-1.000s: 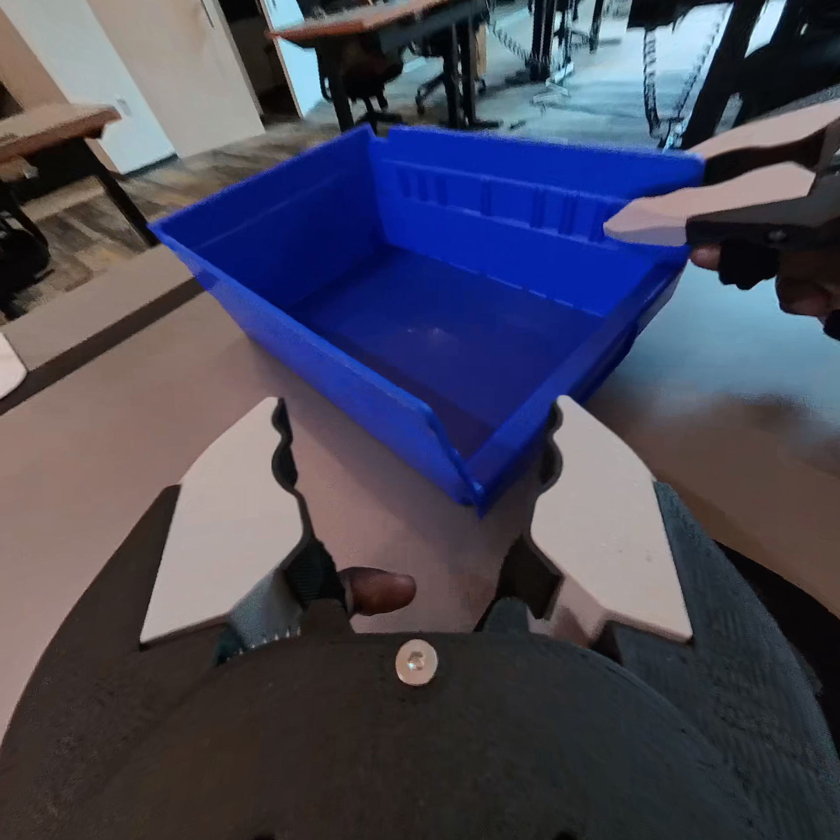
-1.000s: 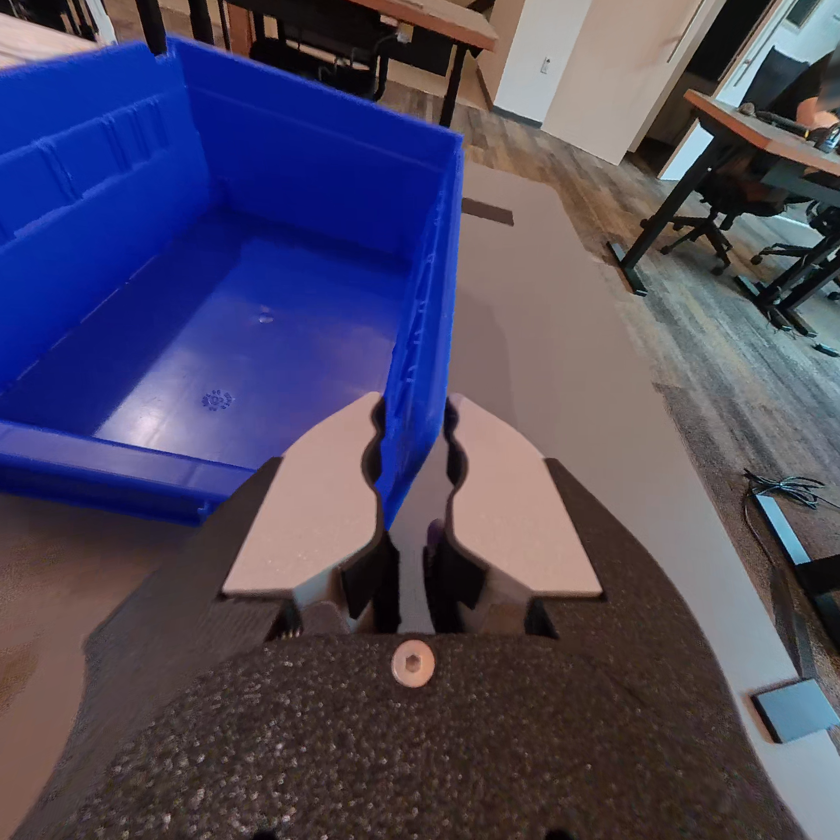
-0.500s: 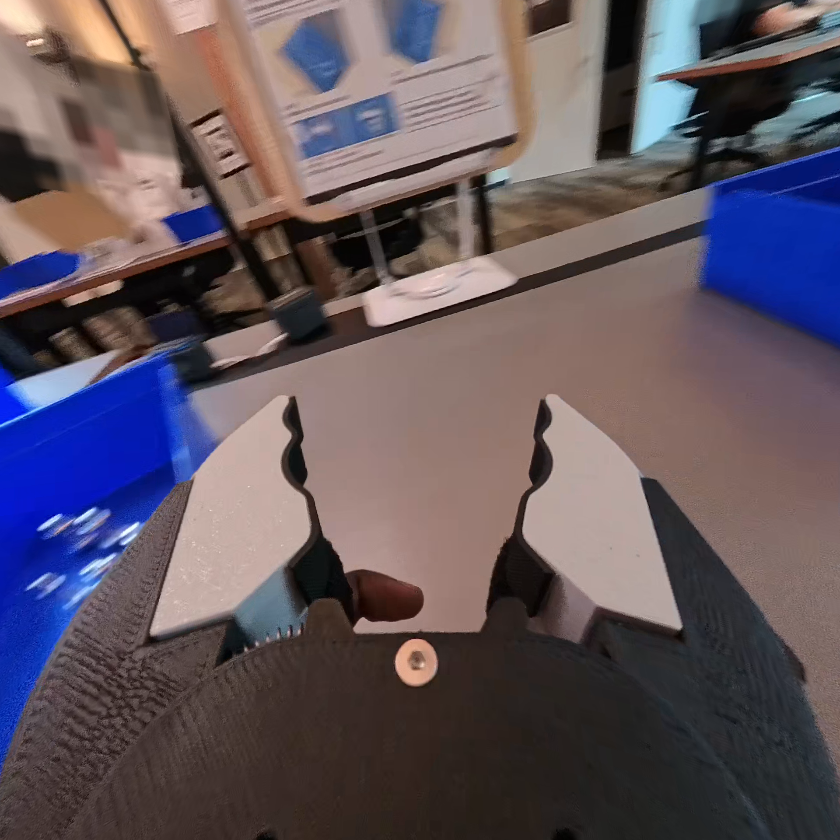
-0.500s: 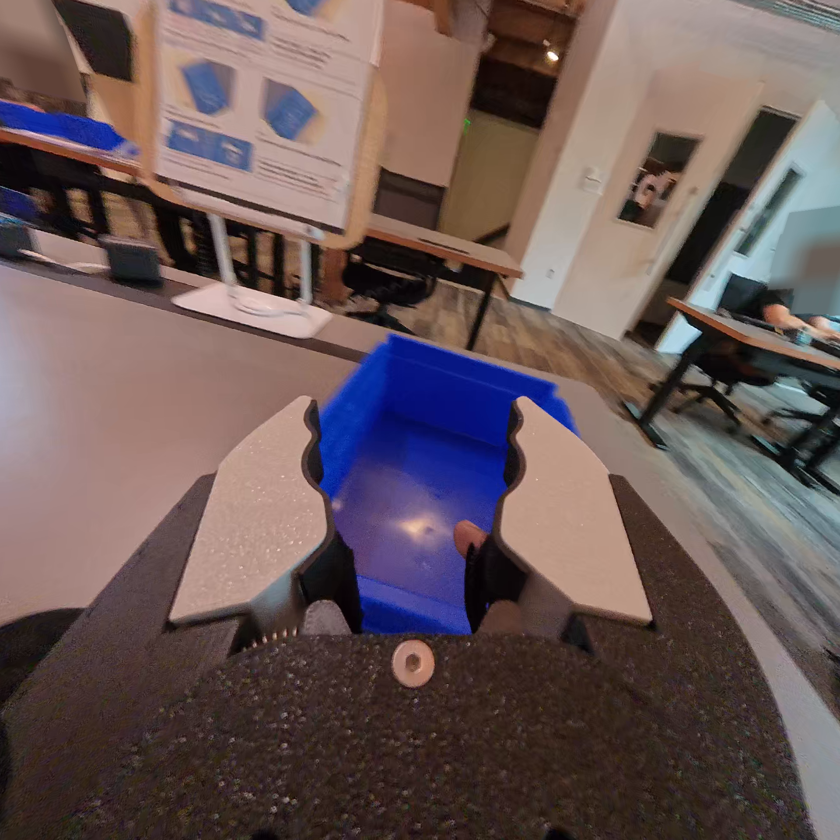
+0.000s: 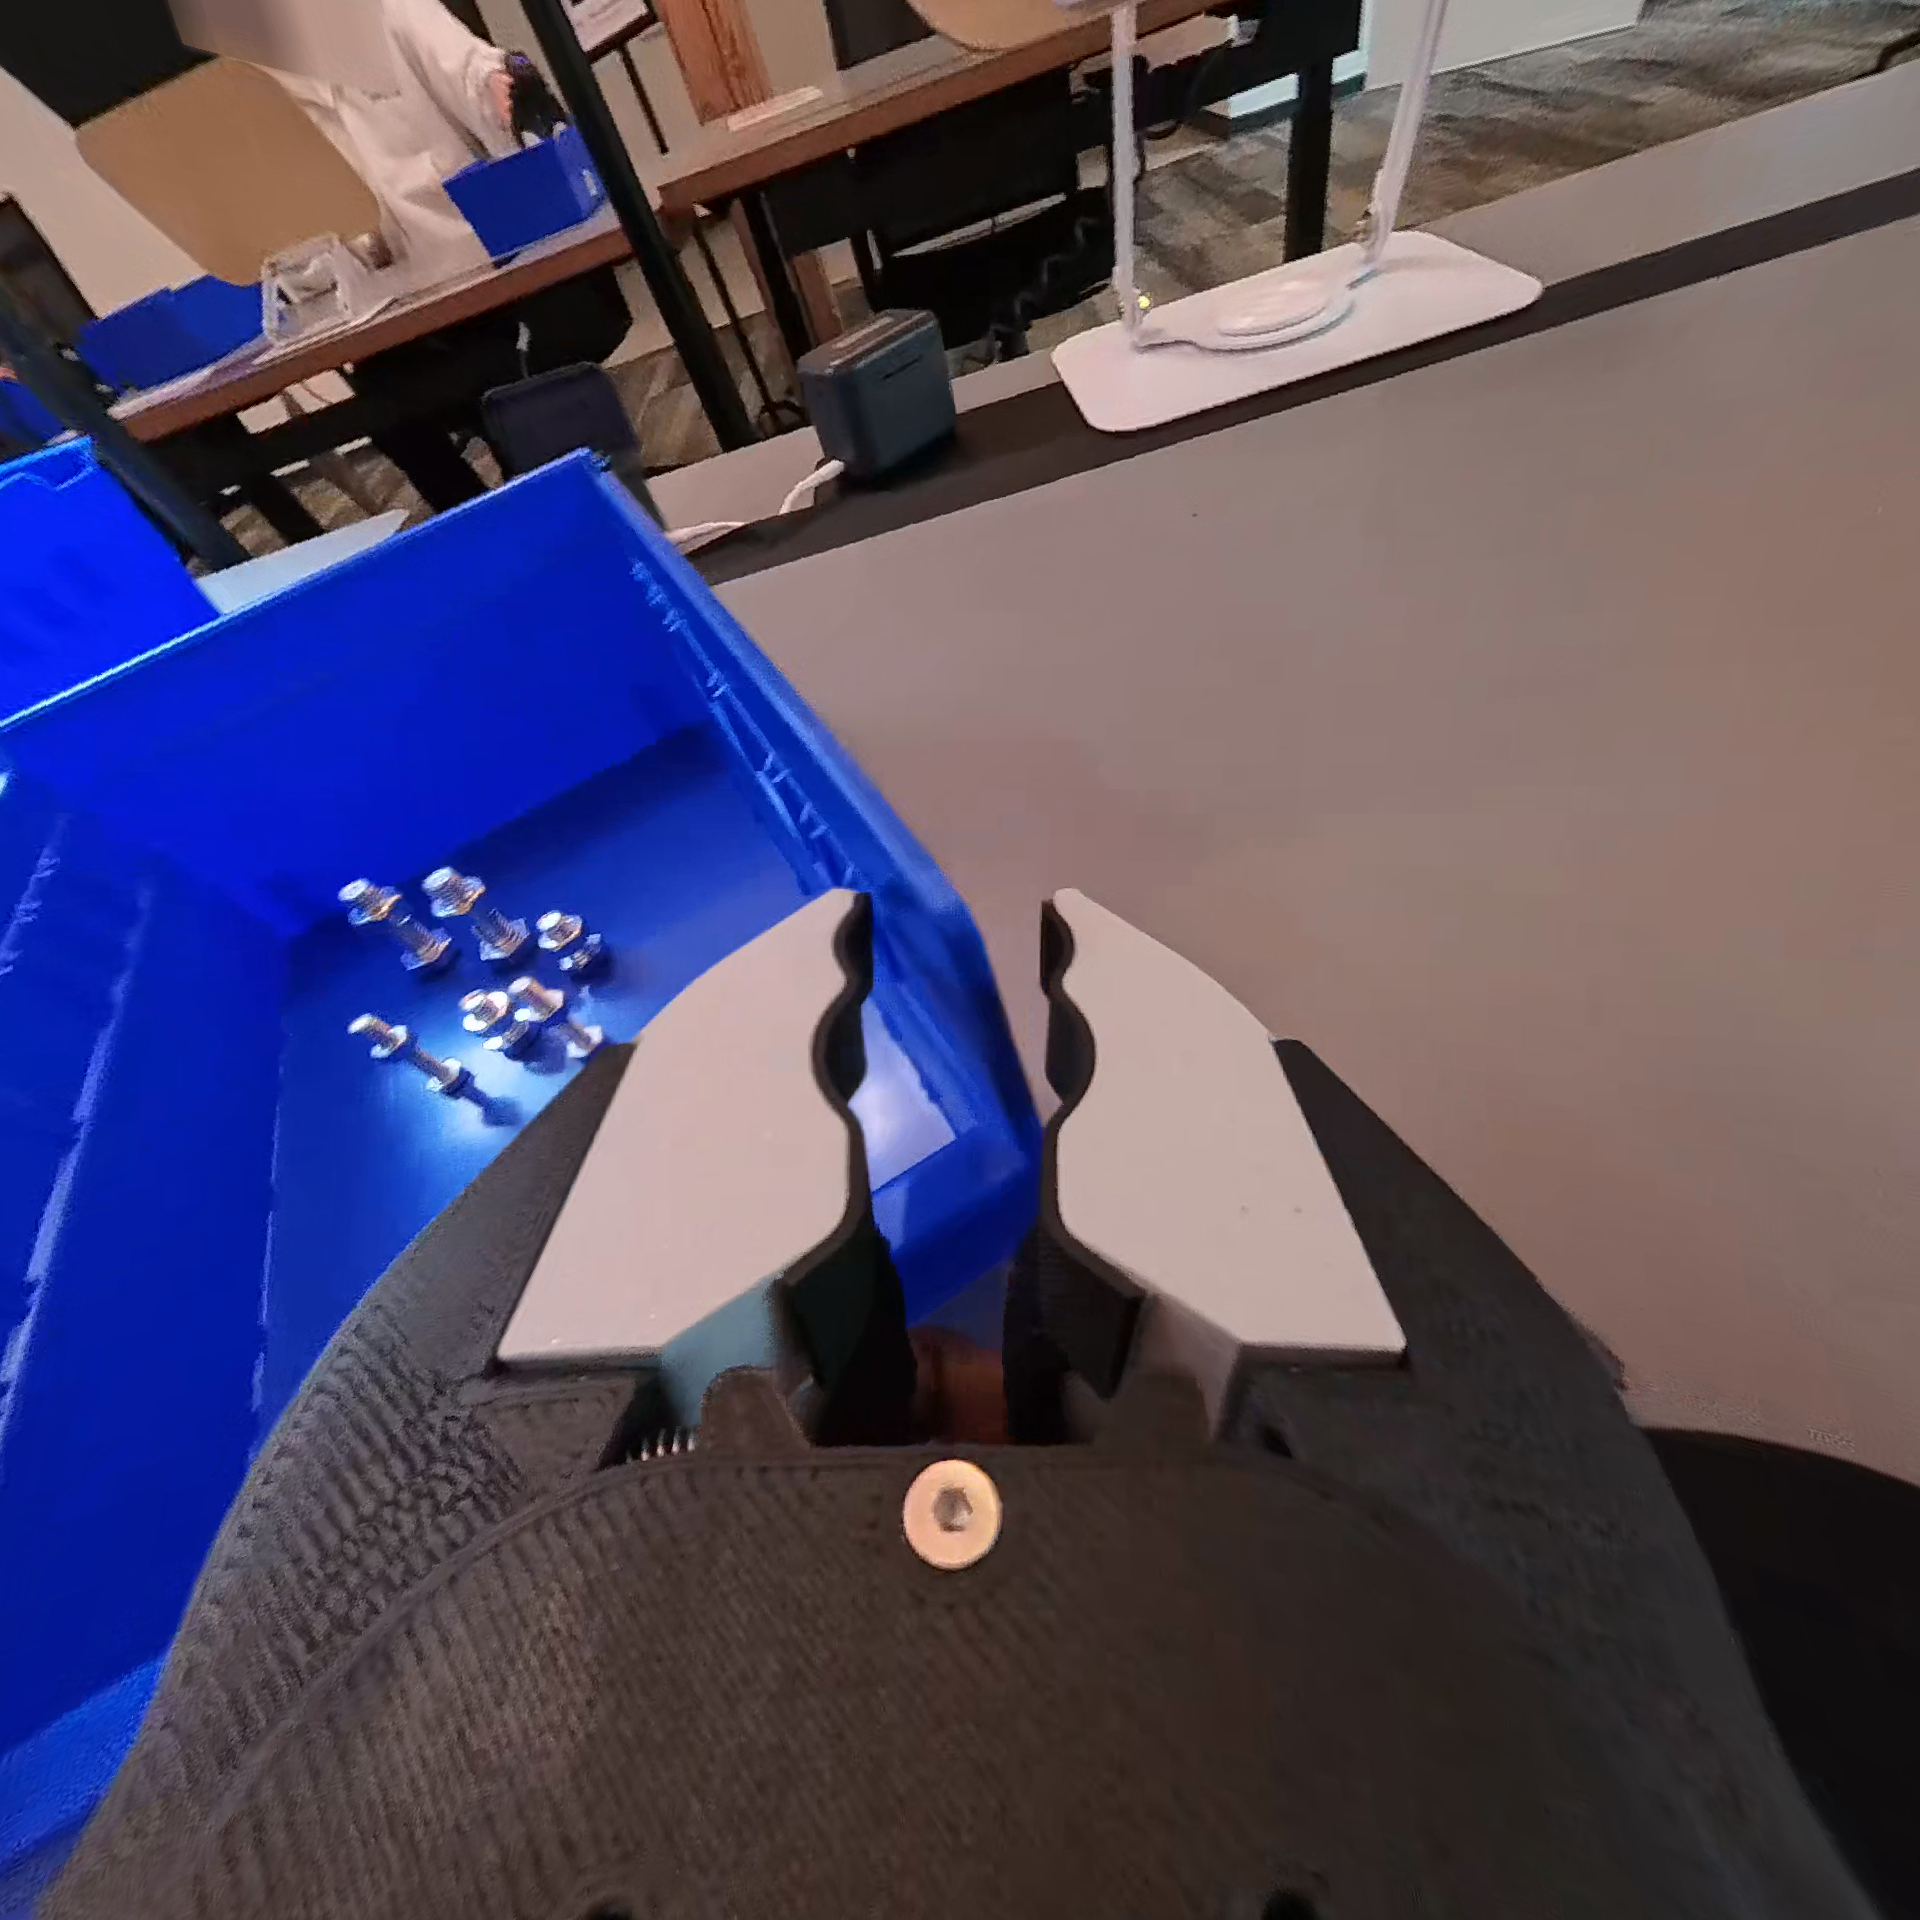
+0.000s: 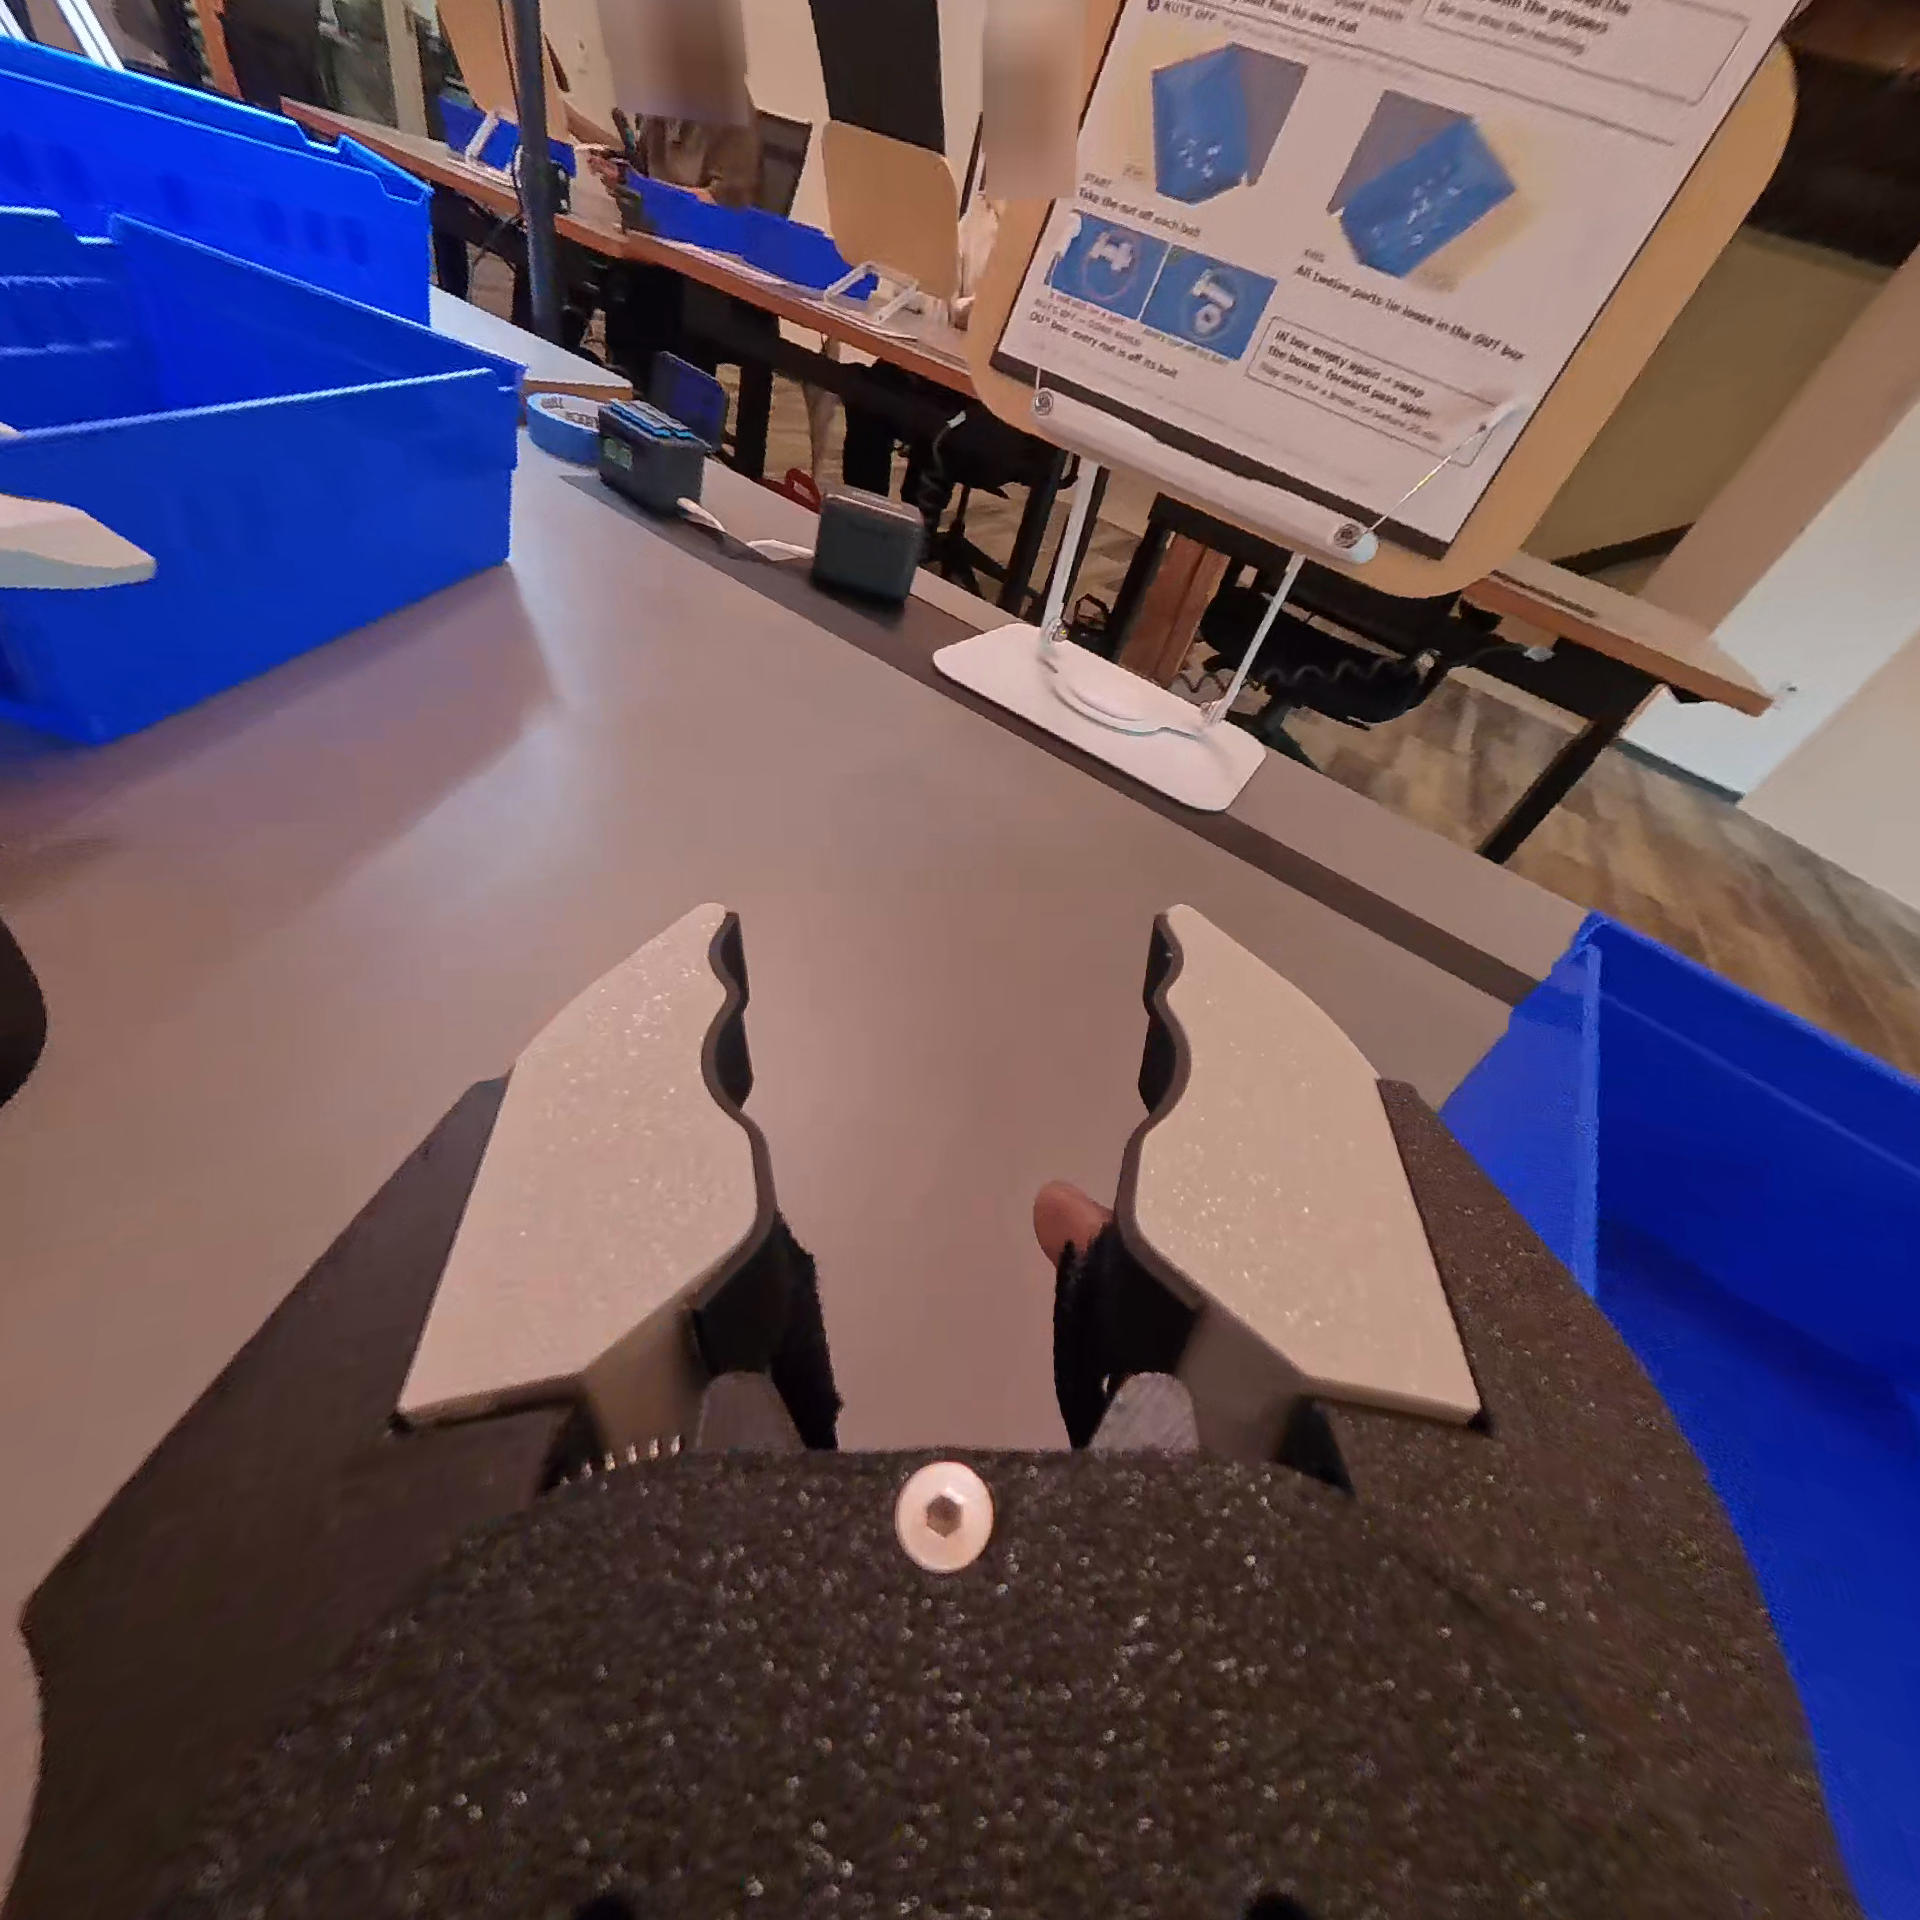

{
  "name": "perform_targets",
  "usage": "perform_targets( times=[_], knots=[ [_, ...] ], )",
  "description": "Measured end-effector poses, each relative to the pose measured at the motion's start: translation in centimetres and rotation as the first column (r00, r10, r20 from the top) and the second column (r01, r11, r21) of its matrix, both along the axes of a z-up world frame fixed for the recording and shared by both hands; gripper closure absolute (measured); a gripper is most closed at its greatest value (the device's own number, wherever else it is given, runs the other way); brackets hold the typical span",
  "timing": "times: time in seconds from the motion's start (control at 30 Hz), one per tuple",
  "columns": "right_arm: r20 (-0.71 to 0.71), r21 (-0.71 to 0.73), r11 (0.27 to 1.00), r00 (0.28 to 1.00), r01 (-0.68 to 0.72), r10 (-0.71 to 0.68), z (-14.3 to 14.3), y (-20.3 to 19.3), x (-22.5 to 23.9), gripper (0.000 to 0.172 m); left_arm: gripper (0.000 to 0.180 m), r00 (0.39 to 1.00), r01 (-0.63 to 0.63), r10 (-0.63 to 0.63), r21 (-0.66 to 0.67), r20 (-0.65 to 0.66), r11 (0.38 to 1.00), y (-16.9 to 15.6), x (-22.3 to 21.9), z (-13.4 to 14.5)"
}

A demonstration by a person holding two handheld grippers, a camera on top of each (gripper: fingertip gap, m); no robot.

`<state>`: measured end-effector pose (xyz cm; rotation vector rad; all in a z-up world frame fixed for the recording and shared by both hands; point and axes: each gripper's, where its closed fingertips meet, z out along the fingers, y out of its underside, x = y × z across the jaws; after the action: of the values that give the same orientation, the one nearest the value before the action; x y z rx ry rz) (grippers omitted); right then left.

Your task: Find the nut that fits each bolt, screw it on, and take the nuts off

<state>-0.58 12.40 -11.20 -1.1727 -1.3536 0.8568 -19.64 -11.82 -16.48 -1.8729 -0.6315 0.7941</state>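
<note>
On the tabletop (image 6: 623, 831), two blue bins were set well apart.
The left tongs (image 5: 951, 925) were narrowed astride the wall of the bin (image 5: 790, 748) holding bolts (image 5: 478, 977), not gripping; the right tongs (image 6: 940, 935) were spread wide, bare.

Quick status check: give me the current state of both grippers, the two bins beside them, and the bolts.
Left gripper: open, holds nothing, jaws astride the bin's wall with a gap.
Right gripper: open wide, holds nothing, over bare table.
Left blue bin: upright on the table, holds the bolts.
Bolts: lying loose in a cluster on the bin floor, nuts seemingly on.
Right blue bin: upright; contents out of view.
</note>
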Motion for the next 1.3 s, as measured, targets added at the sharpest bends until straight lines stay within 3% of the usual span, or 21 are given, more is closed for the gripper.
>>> perform_targets(
  times=[0.1, 0.37, 0.5, 0.63, 0.77, 0.9, 1.07, 1.17, 1.3],
  knots=[
    [0.01, -0.006, 1.0, 1.0, 0.006, -0.006, -0.5, 0.4, -0.1, 0.098, 0.157, 1.0, -0.007, 0.006, -0.02, -0.012, 1.0, 0.7, -0.6, 0.0],
    [0.032, -0.075, 0.997, 0.999, -0.024, 0.026, -2.6, 1.2, 0.2, 0.099, 0.147, 0.998, 0.052, -0.053, 0.015, 0.029, 0.999, 2.1, -0.8, 0.8],
    [0.022, -0.132, 0.99, 0.999, -0.042, 0.046, -3.4, 1.3, 0.3, 0.103, 0.127, 0.982, 0.117, -0.123, 0.051, 0.141, 0.992, 0.8, -1.0, 2.6],
    [0.0, -0.146, 0.988, 0.999, -0.051, 0.052, -3.2, 1.5, 0.4, 0.103, 0.127, 0.95, 0.205, -0.21, 0.048, 0.231, 0.978, -1.4, -2.1, 5.3],
    [-0.027, -0.183, 0.982, 0.998, -0.056, 0.052, -3.0, 1.8, 0.7, 0.104, 0.123, 0.918, 0.286, -0.246, -0.089, 0.312, 0.954, -4.1, -4.5, 6.8],
    [-0.04, -0.199, 0.978, 0.998, -0.058, 0.051, -2.9, 1.9, 0.7, 0.106, 0.123, 0.884, 0.238, -0.053, -0.351, 0.465, 0.906, -8.4, -11.2, 4.5],
    [-0.033, -0.174, 0.983, 0.998, -0.062, 0.057, -3.0, 1.7, 0.7, 0.107, 0.123, 0.761, 0.303, 0.045, -0.416, 0.647, 0.857, -9.7, -16.1, 1.0],
    [-0.032, -0.171, 0.983, 0.998, -0.065, 0.06, -3.1, 1.6, 0.6, 0.107, 0.123, 0.723, 0.366, 0.063, -0.459, 0.688, 0.81, -9.7, -17.4, -1.0],
    [-0.043, -0.181, 0.982, 0.998, -0.061, 0.054, -3.0, 1.8, 0.7, 0.109, 0.123, 0.722, 0.375, 0.124, -0.536, 0.681, 0.756, -10.4, -19.2, -3.3]
  ],
)
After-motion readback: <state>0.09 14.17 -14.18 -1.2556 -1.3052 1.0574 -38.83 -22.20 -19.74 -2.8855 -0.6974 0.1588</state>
